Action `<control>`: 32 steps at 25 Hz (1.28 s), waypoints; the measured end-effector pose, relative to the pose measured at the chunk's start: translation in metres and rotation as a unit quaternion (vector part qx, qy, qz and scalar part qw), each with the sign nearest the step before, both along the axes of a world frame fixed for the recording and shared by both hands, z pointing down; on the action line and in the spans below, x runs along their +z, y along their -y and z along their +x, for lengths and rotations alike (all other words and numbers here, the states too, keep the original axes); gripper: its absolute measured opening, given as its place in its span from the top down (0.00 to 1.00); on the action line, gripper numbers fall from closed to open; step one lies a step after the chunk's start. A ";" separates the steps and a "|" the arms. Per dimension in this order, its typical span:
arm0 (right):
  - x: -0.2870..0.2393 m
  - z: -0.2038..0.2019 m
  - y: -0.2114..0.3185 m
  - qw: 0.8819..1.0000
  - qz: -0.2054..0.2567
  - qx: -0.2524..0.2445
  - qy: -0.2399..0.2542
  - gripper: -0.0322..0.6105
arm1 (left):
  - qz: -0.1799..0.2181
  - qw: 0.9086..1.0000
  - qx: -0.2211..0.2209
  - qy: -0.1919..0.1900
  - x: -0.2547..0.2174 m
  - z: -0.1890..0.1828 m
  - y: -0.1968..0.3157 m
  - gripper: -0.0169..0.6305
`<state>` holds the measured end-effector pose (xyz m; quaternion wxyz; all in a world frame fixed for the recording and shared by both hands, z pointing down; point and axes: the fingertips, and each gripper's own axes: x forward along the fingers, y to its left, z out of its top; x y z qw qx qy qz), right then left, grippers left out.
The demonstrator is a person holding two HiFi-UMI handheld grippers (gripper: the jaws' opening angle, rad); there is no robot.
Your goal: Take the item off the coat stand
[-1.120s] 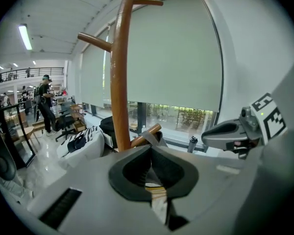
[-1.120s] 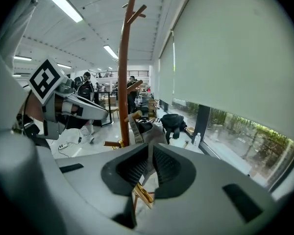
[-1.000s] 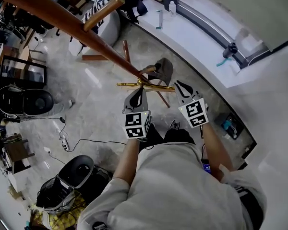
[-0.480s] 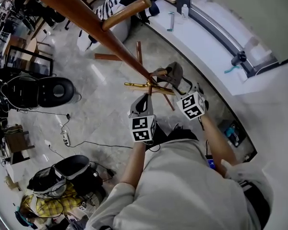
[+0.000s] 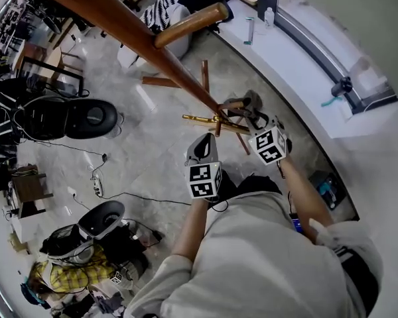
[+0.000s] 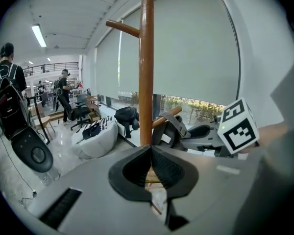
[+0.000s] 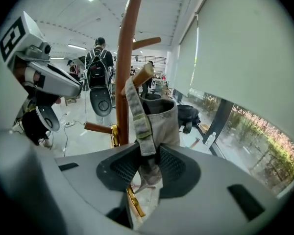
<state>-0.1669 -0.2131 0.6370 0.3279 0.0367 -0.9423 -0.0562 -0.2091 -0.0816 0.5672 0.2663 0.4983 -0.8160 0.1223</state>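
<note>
A grey fabric bag (image 7: 162, 117) hangs by its strap (image 7: 137, 109) from a low peg (image 7: 143, 74) of the brown wooden coat stand (image 5: 136, 32). My right gripper (image 7: 149, 166) reaches the bag (image 5: 245, 101) from just below; its jaws are closing, and the strap runs down between the pads and fills the gap. In the head view the right gripper (image 5: 253, 119) touches the bag. My left gripper (image 5: 201, 150) hangs lower and to the left, jaws shut and holding nothing (image 6: 151, 153), pointing at the pole (image 6: 147, 67).
A brass ring (image 5: 212, 119) circles the pole beside the bag. The stand's feet (image 5: 166, 81) spread on the marble floor. Black office chairs (image 5: 86, 116), a white beanbag (image 5: 167, 33), floor cables (image 5: 119, 194) and a white window ledge (image 5: 285, 58) surround it. People stand behind (image 6: 7, 82).
My right gripper has moved up from beside the bag onto its strap and now has it between the jaws. The left gripper stays below the stand, still shut.
</note>
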 end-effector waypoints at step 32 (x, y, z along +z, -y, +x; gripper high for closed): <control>-0.094 0.070 0.014 0.984 0.042 0.135 0.107 0.83 | 0.038 0.993 0.107 0.016 -0.024 0.040 0.018 0.95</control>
